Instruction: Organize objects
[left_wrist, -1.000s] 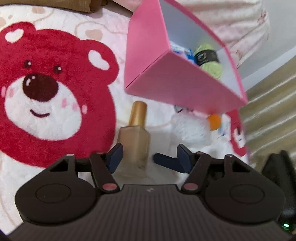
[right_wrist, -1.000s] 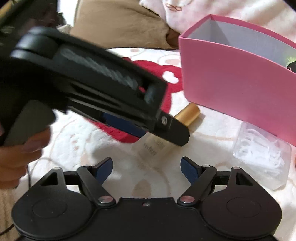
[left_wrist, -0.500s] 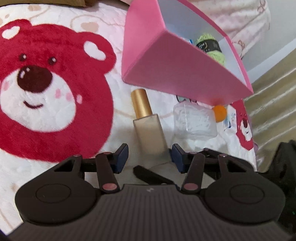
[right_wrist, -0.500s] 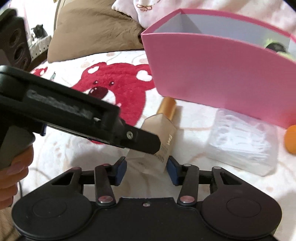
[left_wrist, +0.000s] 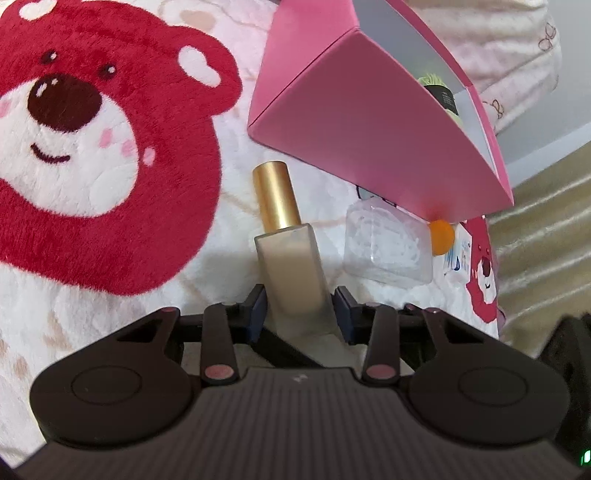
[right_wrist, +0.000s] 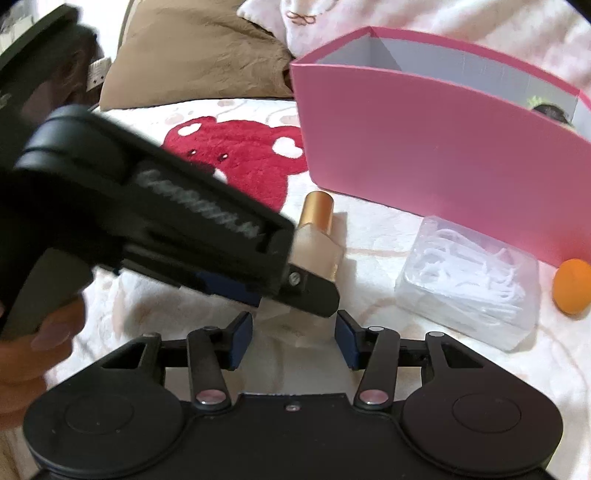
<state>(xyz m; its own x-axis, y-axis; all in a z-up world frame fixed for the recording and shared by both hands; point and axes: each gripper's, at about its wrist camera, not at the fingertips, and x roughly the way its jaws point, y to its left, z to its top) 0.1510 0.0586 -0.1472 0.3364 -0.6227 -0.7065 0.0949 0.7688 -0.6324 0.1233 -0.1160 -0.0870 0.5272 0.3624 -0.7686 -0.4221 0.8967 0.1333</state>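
Observation:
A frosted glass bottle (left_wrist: 295, 273) with a gold cap (left_wrist: 275, 195) lies on the white blanket. My left gripper (left_wrist: 299, 310) is shut on the bottle's base, both blue pads against its sides. In the right wrist view the left gripper's body (right_wrist: 166, 229) covers much of the bottle (right_wrist: 314, 247). My right gripper (right_wrist: 293, 339) stands just behind the bottle's base with its jaws a little wider than the bottle, not touching it. The pink box (left_wrist: 369, 122) stands beyond, with a green yarn ball (left_wrist: 439, 92) inside.
A clear plastic box of floss picks (right_wrist: 469, 291) and an orange ball (right_wrist: 574, 291) lie right of the bottle, in front of the pink box (right_wrist: 443, 177). A red bear print (left_wrist: 85, 147) covers the blanket at left. A brown cushion (right_wrist: 195, 55) lies behind.
My left gripper has moved forward around the bottle and closed on its base. My right gripper's jaws have narrowed and it has drawn in behind the bottle.

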